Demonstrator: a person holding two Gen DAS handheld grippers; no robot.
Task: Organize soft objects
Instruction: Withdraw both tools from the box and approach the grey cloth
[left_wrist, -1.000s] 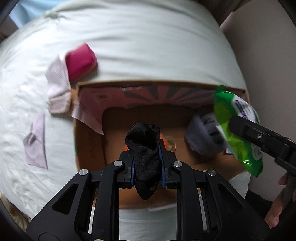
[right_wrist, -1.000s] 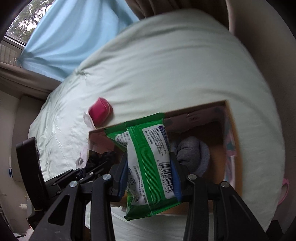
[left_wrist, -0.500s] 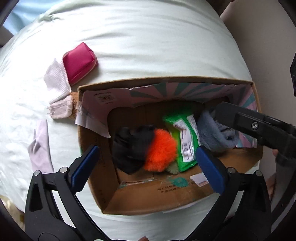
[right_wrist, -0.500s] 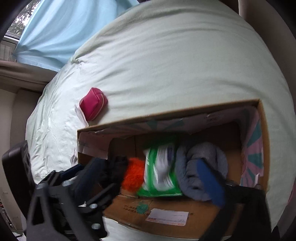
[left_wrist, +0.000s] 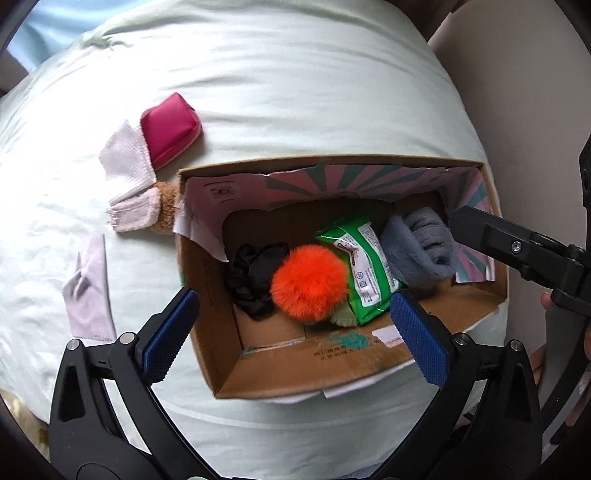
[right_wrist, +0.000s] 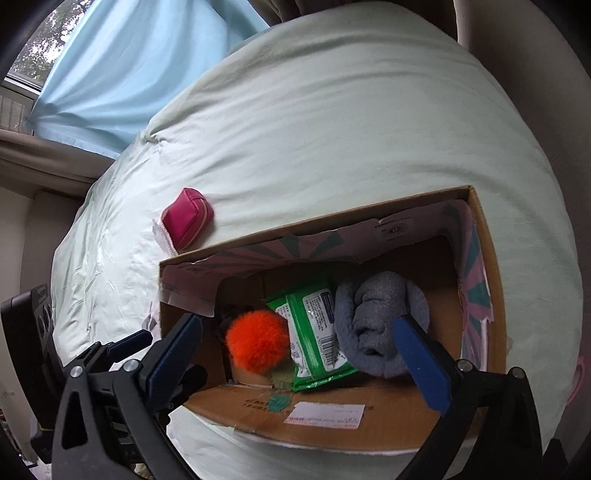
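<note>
Cardboard box (left_wrist: 295, 373) holds black sock (left_wrist: 255, 277), orange pompom (left_wrist: 308, 280), green wipes pack (left_wrist: 364, 273); left gripper (left_wrist: 295, 328), right gripper (right_wrist: 303, 354) both spread wide, empty.

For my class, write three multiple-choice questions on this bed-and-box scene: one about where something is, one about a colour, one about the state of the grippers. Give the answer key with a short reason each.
1. Where does the magenta zip pouch lie?
A. inside the cardboard box
B. on the pale green bedding, outside the box
C. in a gripper

2. What colour is the fluffy pom-pom in the open cardboard box?
A. orange
B. blue
C. white

3. How do the left gripper and right gripper stand?
A. both shut
B. one shut on a sock
C. both open, holding nothing

Key: 1 B, it rests on the bedding beyond the box's far left corner. 2 A, bright orange fur. 3 C, their blue pads stand wide apart.
</note>
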